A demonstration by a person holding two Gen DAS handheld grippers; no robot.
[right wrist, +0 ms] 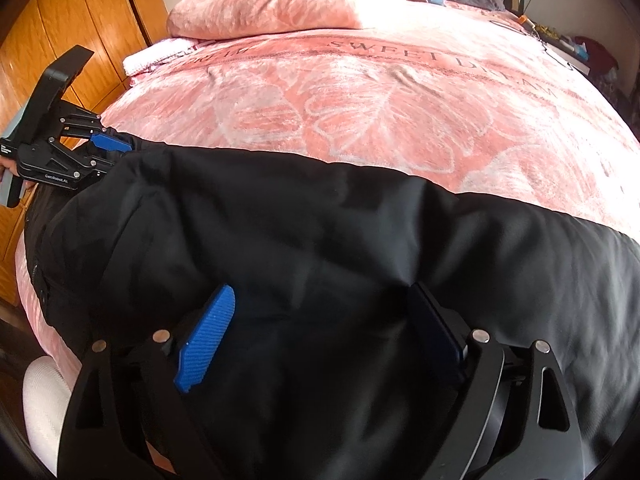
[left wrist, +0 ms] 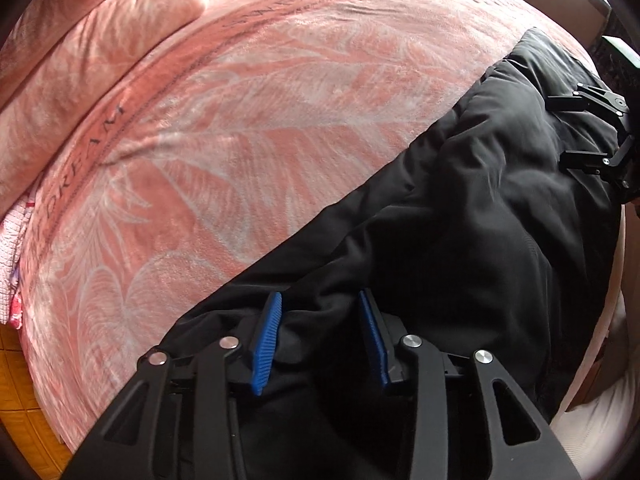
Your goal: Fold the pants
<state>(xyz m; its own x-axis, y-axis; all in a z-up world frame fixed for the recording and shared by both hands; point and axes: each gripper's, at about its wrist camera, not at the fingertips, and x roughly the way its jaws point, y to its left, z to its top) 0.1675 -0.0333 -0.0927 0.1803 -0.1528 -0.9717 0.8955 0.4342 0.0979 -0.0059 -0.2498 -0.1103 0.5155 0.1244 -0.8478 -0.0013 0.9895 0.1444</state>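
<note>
Pants (right wrist: pixel 320 248) lie lengthwise along the near edge of the pink bedspread (right wrist: pixel 360 120), bunched, apparently one long strip, so cross folds look still to do. Left gripper (left wrist: pixel 320 316) and right gripper (right wrist: pixel 320 312) both sit wide apart over the fabric, gripping nothing.

We see soft daylight on the pink bedspread (right wrist: pixel 400 112), brightest at its far end in the right wrist view. The black pants (left wrist: pixel 460 220) swallow detail, slightly blurred. Fisheye bending and dark vignetting mark every edge.
</note>
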